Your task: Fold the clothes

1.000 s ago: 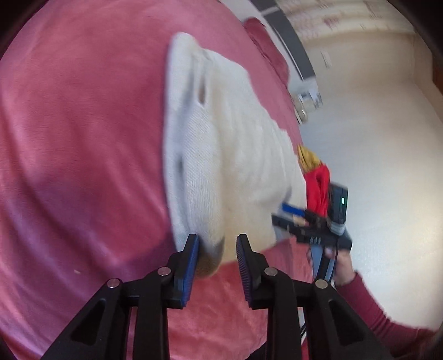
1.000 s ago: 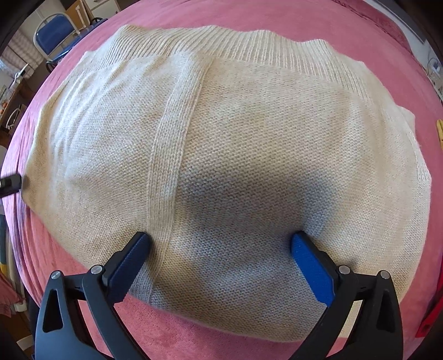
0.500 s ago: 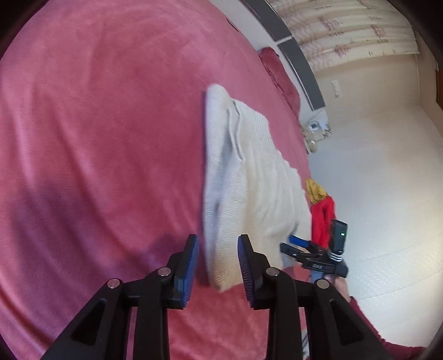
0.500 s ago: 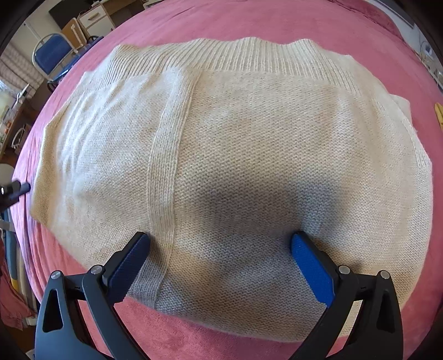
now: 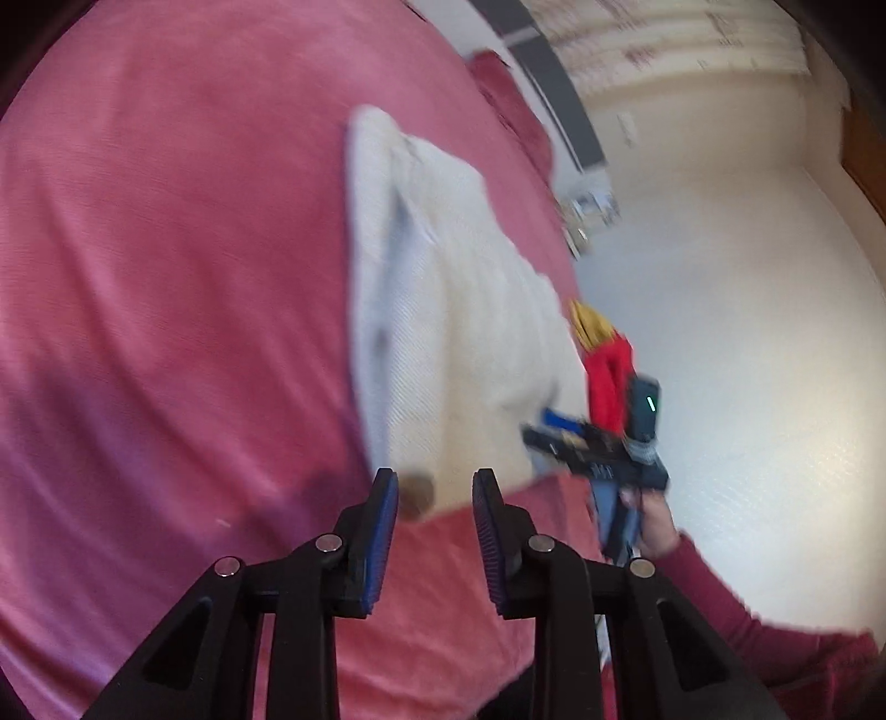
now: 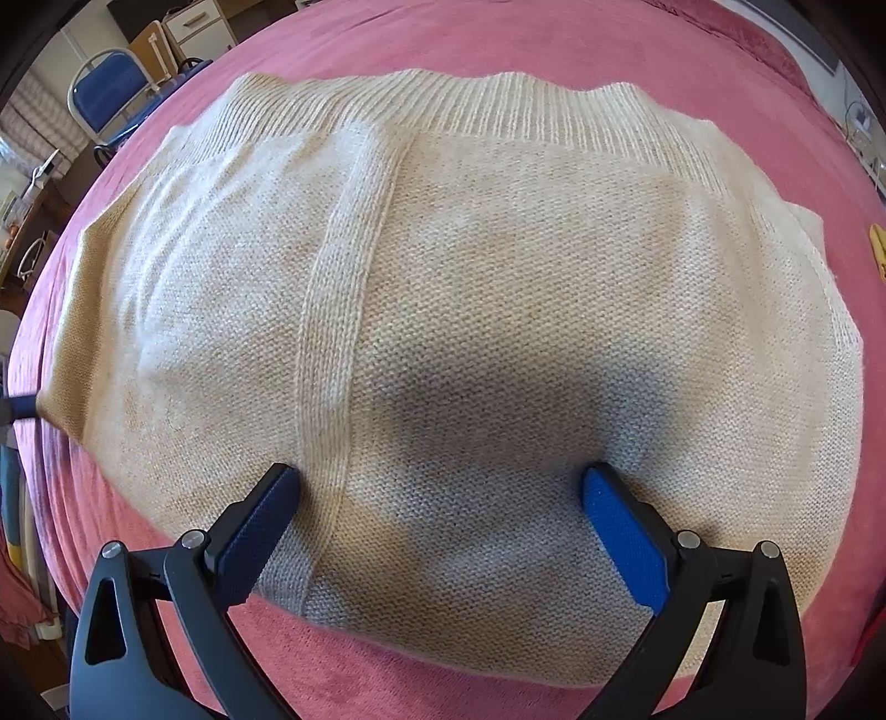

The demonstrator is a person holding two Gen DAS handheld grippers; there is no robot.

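A cream knit sweater lies folded flat on the pink bedspread; it also shows in the left wrist view. My right gripper is wide open and empty, its fingertips resting on the sweater's near part. My left gripper is partly open and empty, just at the sweater's near corner, with a small gap between its blue pads. The right gripper shows in the left wrist view at the sweater's far side.
Red and yellow clothes lie at the bed's edge beyond the right gripper. A pink pillow sits at the bed's head. A blue chair and a wooden cabinet stand off the bed. Pale floor lies to the right.
The left gripper drew back from the sweater's corner, then came close to it again. The right gripper stayed open over the sweater and shifted slightly back.
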